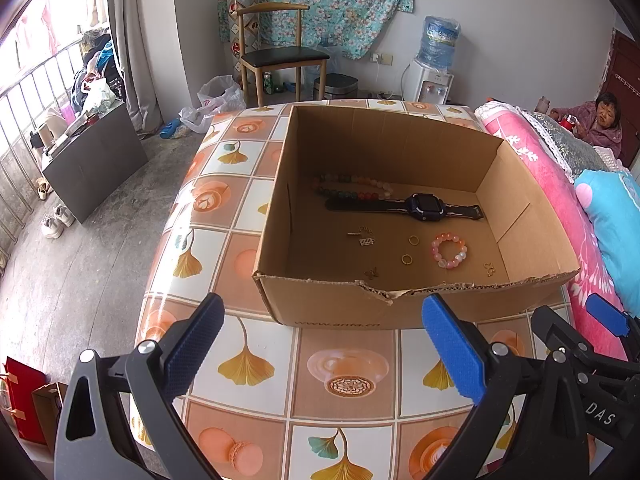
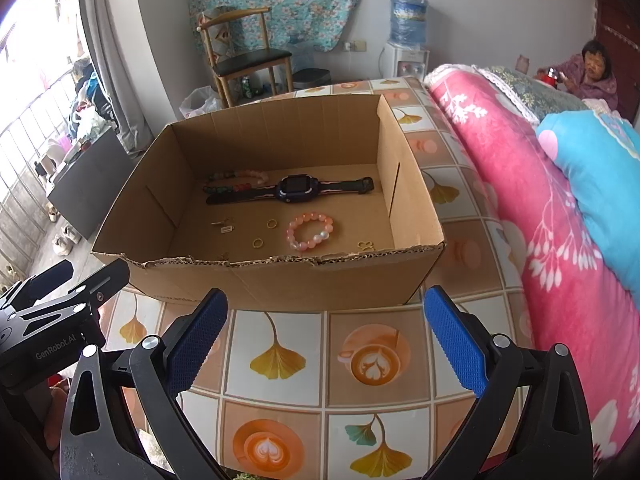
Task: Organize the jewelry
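Cardboard box [image 1: 400,312] on the table [image 1: 248,360] holds a watch [image 1: 424,205], pink bracelet [image 1: 449,250] and 2 rings [image 1: 407,258].

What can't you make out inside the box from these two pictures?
- Small gold pieces, both views: too small to tell what they are.
- Butterfly charm: in the right wrist view, mostly hidden behind the box's torn front wall.
- Bead strand: in the right wrist view, partly covered by the watch strap.

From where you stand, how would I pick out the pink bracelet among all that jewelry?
Look inside the open cardboard box on the tiled table. On its floor, in front of the dark watch and towards the right, lies the pink bracelet. It is a closed ring of big glossy pink beads, far chunkier than the small gold rings beside it.
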Demonstrator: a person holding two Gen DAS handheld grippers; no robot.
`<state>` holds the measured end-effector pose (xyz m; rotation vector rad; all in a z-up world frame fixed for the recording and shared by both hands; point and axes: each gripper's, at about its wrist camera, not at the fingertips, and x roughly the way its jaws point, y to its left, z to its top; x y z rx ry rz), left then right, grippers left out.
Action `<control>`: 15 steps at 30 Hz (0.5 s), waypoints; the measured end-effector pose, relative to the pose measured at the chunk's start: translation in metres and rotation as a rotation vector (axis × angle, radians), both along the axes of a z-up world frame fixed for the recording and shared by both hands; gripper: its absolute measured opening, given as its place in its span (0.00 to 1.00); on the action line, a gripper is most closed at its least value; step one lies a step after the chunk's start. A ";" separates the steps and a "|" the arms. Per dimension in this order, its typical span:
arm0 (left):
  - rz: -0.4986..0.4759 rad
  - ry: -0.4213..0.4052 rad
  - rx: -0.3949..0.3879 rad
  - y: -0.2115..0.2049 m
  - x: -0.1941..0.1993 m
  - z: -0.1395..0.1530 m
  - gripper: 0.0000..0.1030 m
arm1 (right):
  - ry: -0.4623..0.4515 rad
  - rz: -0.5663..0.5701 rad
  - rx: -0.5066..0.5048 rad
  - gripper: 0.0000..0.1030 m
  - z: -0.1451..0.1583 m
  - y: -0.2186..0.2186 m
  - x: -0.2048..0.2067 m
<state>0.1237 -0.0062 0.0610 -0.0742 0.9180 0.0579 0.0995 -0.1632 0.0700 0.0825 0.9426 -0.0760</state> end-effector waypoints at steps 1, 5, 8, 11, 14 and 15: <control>0.000 0.000 -0.001 0.000 0.000 0.000 0.95 | -0.001 0.001 0.000 0.92 0.000 -0.001 0.000; 0.001 0.000 -0.001 0.000 -0.001 0.000 0.95 | -0.003 0.007 -0.003 0.92 0.000 0.000 0.001; 0.001 0.000 0.000 0.000 -0.001 0.000 0.95 | -0.002 0.008 -0.005 0.92 0.000 0.001 0.002; 0.002 -0.001 -0.001 0.000 0.000 0.001 0.95 | -0.003 0.007 -0.004 0.92 0.000 0.002 0.002; 0.003 -0.003 0.000 0.000 0.000 0.002 0.95 | -0.004 0.006 -0.003 0.92 0.000 0.001 0.001; 0.003 -0.003 0.000 0.000 -0.001 0.002 0.95 | -0.003 0.006 -0.003 0.92 0.000 0.001 0.001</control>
